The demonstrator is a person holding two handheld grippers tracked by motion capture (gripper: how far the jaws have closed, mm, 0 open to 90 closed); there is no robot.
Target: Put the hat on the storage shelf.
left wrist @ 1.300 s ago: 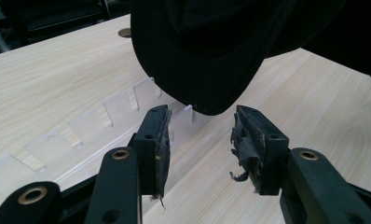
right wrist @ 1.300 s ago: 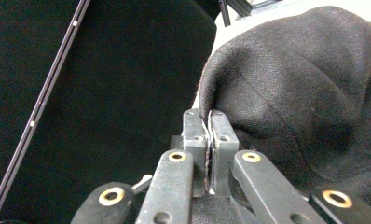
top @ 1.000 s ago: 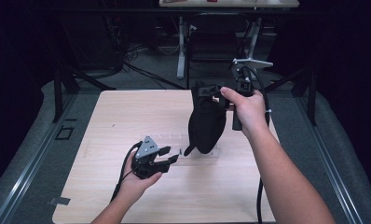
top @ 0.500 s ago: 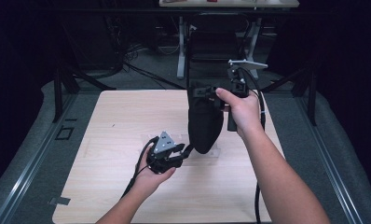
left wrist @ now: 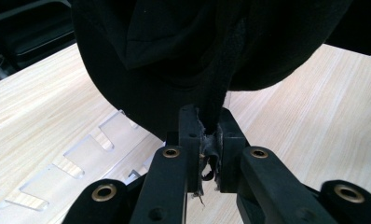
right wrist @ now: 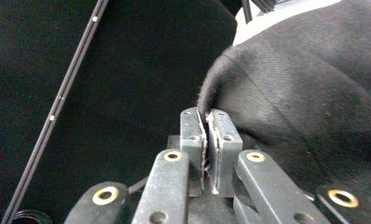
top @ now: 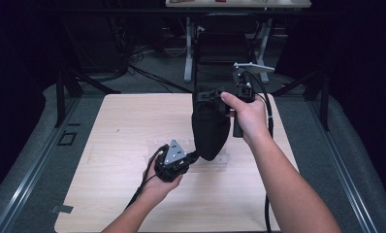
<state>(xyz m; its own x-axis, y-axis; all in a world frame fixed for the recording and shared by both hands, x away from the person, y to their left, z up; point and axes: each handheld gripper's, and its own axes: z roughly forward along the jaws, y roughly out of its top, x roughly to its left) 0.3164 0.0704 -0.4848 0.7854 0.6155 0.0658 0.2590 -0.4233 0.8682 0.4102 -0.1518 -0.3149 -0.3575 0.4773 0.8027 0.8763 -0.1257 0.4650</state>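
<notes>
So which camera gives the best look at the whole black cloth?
The high view: the black cloth hangs full-length over the table, between both grippers. The left gripper view shows just its lower fold pinched in the jaws; the right gripper view shows one clamped upper edge.

Left gripper (top: 193, 158) low by the left hand (top: 159, 184), jaws clamped, right gripper (top: 215, 97) raised (jaws pinched too), forearms extended

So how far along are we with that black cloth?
Done: the black fabric garment is lifted off the pale wooden table. In hand: right gripper pinches its top edge, left gripper a lower fold. Left: wherever it goes next; it hangs above the clear plastic rack.
</notes>
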